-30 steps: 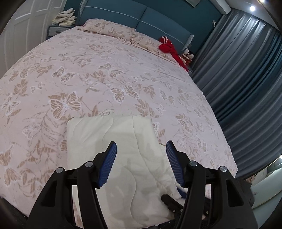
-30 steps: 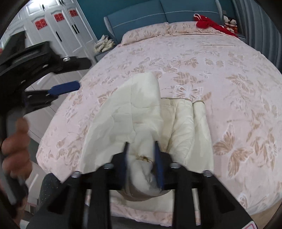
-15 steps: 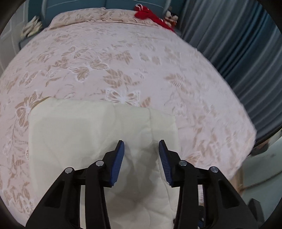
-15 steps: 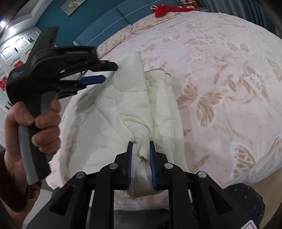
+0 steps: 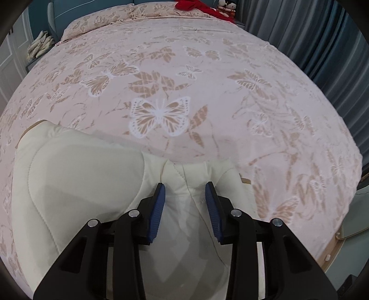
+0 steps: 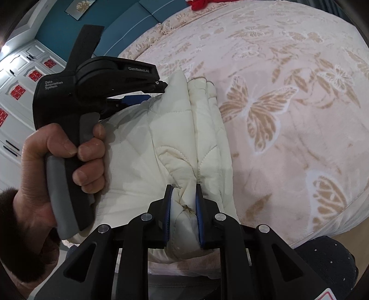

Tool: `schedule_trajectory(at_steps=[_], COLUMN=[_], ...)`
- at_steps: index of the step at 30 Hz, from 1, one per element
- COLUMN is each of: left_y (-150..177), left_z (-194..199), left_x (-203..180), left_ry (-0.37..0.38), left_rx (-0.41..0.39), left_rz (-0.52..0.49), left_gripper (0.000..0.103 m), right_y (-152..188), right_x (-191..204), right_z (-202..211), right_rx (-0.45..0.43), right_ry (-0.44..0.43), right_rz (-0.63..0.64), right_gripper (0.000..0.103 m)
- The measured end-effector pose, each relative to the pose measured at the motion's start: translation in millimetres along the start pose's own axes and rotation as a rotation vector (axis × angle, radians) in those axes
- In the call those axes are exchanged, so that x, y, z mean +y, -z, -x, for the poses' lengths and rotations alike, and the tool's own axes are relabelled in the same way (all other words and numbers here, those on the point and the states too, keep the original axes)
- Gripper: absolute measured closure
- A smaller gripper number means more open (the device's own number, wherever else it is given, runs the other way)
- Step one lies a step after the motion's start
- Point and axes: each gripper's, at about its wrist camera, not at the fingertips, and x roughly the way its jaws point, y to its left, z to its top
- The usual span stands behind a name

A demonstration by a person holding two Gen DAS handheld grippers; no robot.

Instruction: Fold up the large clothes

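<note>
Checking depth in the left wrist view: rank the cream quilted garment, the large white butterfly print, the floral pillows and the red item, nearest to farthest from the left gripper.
From the left gripper:
1. Cream quilted garment, directly under the fingers.
2. Large white butterfly print, mid-bed, ahead.
3. Floral pillows, at the headboard.
4. Red item, by the pillows, upper right; too close to the pillows to call.

Cream quilted garment (image 5: 87, 184); pink butterfly-print bedspread (image 5: 207, 69)

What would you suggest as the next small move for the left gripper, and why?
Probably shut the left gripper on the jacket's bunched edge. Its jaws are open with fabric between the pads, while the right gripper already pinches a wad of the jacket, so a second grip would let both hands lift and fold it.
</note>
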Motion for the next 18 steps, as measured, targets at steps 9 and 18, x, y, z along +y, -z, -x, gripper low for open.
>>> schedule_trajectory(at_steps=[9,18], left_y=[6,10], left_z=[-16,-25], left_x=[-3,-2], left_ry=[-0.052,-0.067], left_rx=[-0.029,-0.058], left_rz=[-0.044,-0.062], left_gripper=[0.068,0.068], right_y=[-7,-8], right_x=[-4,-5], right_z=[-15,-18], right_rx=[0.026,0.033], right_ry=[-0.007,-0.011], right_rz=[-0.013,-0.011], right_gripper=[0.088,0.089])
